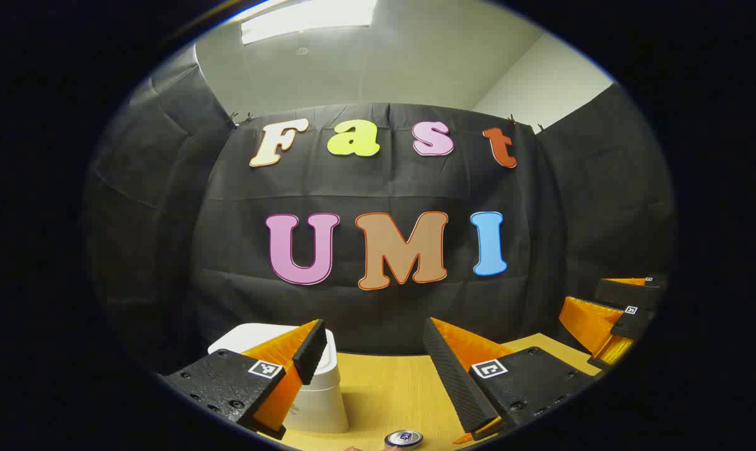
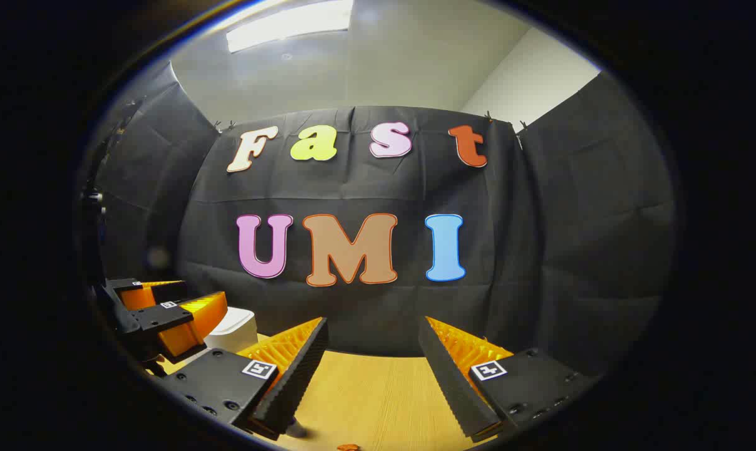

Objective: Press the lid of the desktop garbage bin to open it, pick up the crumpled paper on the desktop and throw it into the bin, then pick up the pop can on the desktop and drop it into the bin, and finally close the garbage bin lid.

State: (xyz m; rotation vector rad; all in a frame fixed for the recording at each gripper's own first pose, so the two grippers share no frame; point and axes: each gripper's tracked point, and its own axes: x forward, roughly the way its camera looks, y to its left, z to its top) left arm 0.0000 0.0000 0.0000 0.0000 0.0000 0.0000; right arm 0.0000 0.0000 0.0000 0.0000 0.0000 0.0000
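Both tools are spread and empty — the left tool [image 1: 371, 369] has the garbage bin [image 1: 318, 394], lid shut, just behind its left finger and the pop can [image 1: 404, 438] below. The right tool [image 2: 371, 369] hangs over bare counter [image 2: 378, 401]. Risk: an off-centre press could tip the light bin.

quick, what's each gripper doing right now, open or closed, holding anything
left gripper: open, holding nothing, above the table near the bin.
right gripper: open, holding nothing, above the table.
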